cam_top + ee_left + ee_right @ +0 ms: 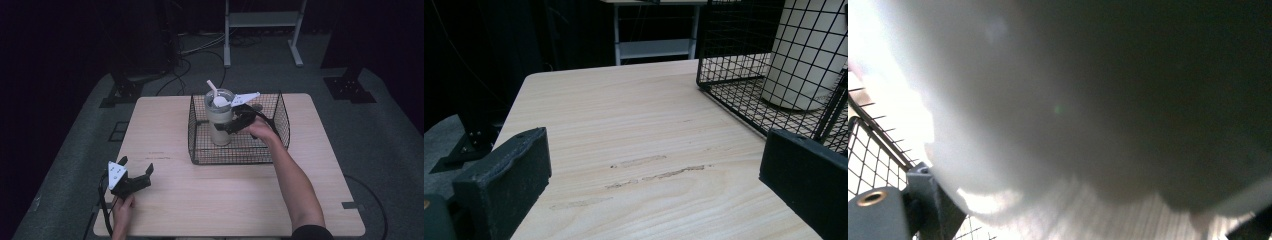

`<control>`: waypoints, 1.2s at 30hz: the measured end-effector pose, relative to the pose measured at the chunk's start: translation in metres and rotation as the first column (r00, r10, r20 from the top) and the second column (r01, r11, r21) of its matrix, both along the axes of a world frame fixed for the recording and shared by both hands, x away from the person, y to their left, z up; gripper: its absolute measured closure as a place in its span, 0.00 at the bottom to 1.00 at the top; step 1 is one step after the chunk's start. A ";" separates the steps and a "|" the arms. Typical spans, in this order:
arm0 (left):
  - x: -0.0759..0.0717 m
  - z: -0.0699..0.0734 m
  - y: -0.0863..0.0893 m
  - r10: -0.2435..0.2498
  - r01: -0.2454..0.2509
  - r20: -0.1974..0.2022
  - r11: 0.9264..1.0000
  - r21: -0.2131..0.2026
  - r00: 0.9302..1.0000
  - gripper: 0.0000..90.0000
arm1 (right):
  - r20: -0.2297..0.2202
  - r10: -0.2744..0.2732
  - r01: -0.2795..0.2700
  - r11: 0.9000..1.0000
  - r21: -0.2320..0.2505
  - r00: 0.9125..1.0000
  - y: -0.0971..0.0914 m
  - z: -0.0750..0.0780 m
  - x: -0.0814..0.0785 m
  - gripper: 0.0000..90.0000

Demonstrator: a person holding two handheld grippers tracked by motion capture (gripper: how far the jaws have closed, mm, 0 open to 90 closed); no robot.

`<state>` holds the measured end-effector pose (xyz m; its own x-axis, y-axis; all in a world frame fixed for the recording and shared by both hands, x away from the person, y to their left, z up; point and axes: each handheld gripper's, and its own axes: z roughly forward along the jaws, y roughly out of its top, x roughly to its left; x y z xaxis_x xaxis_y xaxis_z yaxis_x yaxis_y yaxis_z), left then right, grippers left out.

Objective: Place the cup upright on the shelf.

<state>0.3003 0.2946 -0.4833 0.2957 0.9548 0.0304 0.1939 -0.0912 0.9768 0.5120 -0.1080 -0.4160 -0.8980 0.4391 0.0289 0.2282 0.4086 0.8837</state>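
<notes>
- Gripping the cream tumbler (220,122) around its lower body, the right gripper (235,125) has its jaws set on either side of the cup; in the right gripper view the pale wall (1058,100) presses right up against the lens, so the jaws look clamped on it.
- The tumbler stands upright inside the wire basket (280,107), toward its left half, with a white straw (212,86) poking from the lid just above the fingers.
- Judging by this, the grasp is made, but the cup has not yet left the basket; lifting it out and setting it down is what remains.
- The basket's tall mesh walls ring the fingers on every side, so the cup likely must rise straight up to clear the rim before travelling anywhere.
- Well away toward the table's near-left corner, the left gripper (136,170) rests low over the wooden table (634,125), its jaws spread wide with nothing between them.
- Ahead of those idle fingers lies bare tabletop with a few scuffs (656,172), a free landing spot.
</notes>
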 end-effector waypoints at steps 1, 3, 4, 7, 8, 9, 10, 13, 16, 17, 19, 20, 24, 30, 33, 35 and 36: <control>0.000 0.000 0.000 0.000 0.000 0.000 1.000 0.000 1.000 0.00 | 0.005 -0.009 0.009 1.000 -0.005 1.000 -0.001 0.001 -0.001 0.08; 0.000 0.000 0.000 0.000 0.000 0.000 1.000 0.000 1.000 0.00 | 0.006 -0.016 0.016 1.000 -0.005 1.000 -0.002 0.001 -0.003 0.08; 0.000 0.000 0.000 0.000 0.000 0.000 1.000 -0.001 1.000 0.00 | 0.006 -0.016 0.016 1.000 -0.005 1.000 -0.002 0.001 -0.003 0.08; 0.000 0.000 0.000 0.000 0.000 0.000 1.000 0.000 1.000 0.00 | 0.010 -0.022 0.022 1.000 -0.001 1.000 -0.004 0.000 -0.005 0.08; 0.000 0.000 0.000 0.001 -0.001 0.000 1.000 0.000 1.000 0.00 | 0.010 -0.026 0.026 1.000 -0.002 1.000 -0.005 0.000 -0.006 0.08; 0.000 0.000 0.000 0.000 0.000 0.000 1.000 0.000 1.000 0.00 | 0.013 -0.029 0.029 1.000 -0.005 0.999 -0.005 0.000 -0.006 0.08; 0.000 0.000 0.000 0.000 0.000 0.001 1.000 0.000 1.000 0.00 | 0.016 -0.035 0.036 0.999 -0.014 0.999 -0.006 0.000 -0.007 0.08; 0.000 0.000 0.000 0.001 -0.001 0.000 1.000 0.000 1.000 0.00 | 0.025 -0.034 0.034 0.999 -0.020 0.999 -0.006 0.001 -0.008 0.08; 0.000 0.000 0.000 0.001 -0.001 -0.001 1.000 0.000 1.000 0.00 | 0.022 -0.037 0.037 0.999 -0.023 0.999 -0.007 0.002 -0.009 0.08; 0.000 0.000 0.000 0.001 -0.001 -0.001 1.000 0.000 1.000 0.00 | 0.024 -0.039 0.039 0.999 -0.026 0.999 -0.008 0.002 -0.009 0.08; 0.000 0.000 0.000 0.002 -0.002 -0.001 1.000 -0.001 1.000 0.00 | 0.033 -0.039 0.040 0.999 -0.031 0.999 -0.010 0.006 -0.010 0.08; 0.000 0.000 0.000 0.002 -0.002 -0.001 1.000 -0.001 1.000 0.00 | 0.033 -0.039 0.040 0.999 -0.031 0.999 -0.010 0.006 -0.010 0.08; 0.000 0.000 0.000 0.004 -0.004 -0.002 1.000 -0.001 1.000 0.00 | 0.022 -0.045 0.045 0.998 -0.039 0.999 -0.012 0.009 -0.013 0.08; 0.000 0.000 0.000 0.005 -0.005 -0.002 1.000 -0.001 1.000 0.00 | 0.020 -0.061 0.062 0.997 -0.056 0.998 -0.017 0.017 -0.018 0.08; 0.000 0.000 0.000 0.005 -0.005 -0.001 1.000 0.000 1.000 0.00 | 0.003 -0.073 0.073 0.996 -0.050 0.997 -0.022 0.020 -0.022 0.08; 0.001 0.000 0.000 0.005 -0.005 -0.002 1.000 -0.002 1.000 0.00 | 0.000 -0.081 0.081 0.996 -0.045 0.997 -0.026 0.022 -0.025 0.08; 0.001 0.000 0.000 0.006 -0.006 -0.004 1.000 -0.002 1.000 0.00 | -0.004 -0.089 0.089 0.995 -0.042 0.996 -0.027 0.022 -0.026 0.08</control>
<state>0.3009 0.2950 -0.4834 0.2903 0.9565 0.0274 0.1979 -0.0880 0.9763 0.4864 -0.1354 -0.3939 -0.8553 0.5179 0.0138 0.2700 0.4228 0.8651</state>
